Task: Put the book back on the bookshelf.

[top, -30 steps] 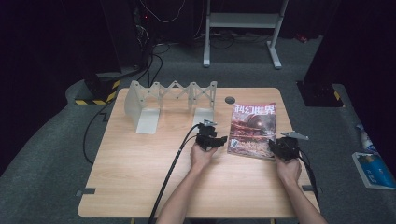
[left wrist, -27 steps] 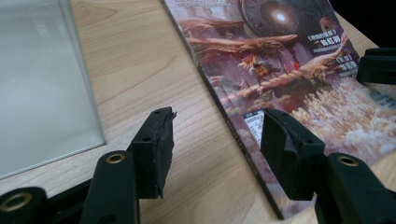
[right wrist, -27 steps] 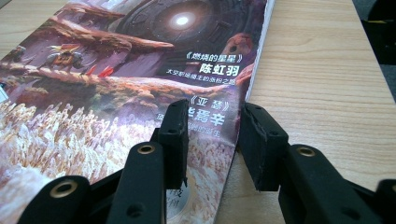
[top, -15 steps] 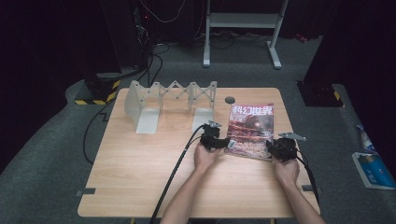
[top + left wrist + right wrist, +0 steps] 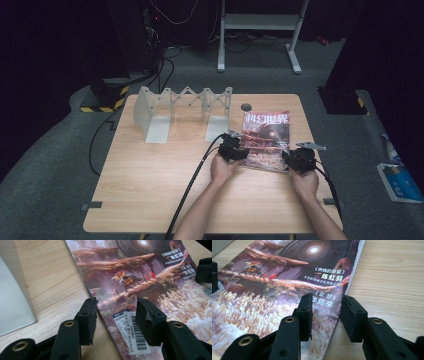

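Light wood table (image 5: 150, 190) on grey carpet, dark room, grey folding rack (image 5: 182, 107) left of magazine (image 5: 265, 135), left gripper (image 5: 116, 315) fingers half-spread astride magazine's spine edge, just closing, right gripper (image 5: 325, 312) fingers half-spread over its opposite edge, no grip

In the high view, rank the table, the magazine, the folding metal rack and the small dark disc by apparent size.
1. table
2. folding metal rack
3. magazine, possibly close to the rack since the rack lies farther from the camera
4. small dark disc
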Demonstrator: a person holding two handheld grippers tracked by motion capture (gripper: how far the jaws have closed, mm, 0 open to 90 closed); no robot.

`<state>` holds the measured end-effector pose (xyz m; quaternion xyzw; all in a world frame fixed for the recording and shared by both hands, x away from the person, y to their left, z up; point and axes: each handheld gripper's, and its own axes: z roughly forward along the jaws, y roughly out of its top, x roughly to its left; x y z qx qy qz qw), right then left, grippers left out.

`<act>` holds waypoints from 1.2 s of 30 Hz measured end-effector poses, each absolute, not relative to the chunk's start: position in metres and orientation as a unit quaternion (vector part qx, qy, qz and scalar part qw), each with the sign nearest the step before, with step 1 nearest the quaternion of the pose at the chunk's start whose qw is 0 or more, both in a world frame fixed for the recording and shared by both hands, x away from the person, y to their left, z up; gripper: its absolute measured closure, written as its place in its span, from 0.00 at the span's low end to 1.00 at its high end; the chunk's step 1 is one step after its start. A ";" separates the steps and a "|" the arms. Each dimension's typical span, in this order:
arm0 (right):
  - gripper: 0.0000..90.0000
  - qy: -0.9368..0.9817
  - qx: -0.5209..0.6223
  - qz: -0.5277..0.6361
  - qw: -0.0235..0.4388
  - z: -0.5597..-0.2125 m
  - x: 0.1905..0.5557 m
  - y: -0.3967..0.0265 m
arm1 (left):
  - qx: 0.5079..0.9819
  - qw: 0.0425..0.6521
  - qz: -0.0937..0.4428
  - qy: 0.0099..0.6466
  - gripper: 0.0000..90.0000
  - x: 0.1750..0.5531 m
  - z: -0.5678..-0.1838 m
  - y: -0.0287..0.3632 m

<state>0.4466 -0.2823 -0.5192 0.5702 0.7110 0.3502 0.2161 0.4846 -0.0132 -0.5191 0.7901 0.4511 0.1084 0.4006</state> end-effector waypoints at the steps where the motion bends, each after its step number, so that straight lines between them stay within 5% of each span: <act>1: 0.69 0.711 0.570 0.350 0.216 -0.519 0.447 -0.282 | 0.790 0.400 0.109 0.452 0.58 0.484 -0.519 -0.014; 36: 0.69 0.731 0.550 0.342 0.217 -0.517 0.433 -0.277 | 0.799 0.391 0.114 0.443 0.64 0.468 -0.518 -0.006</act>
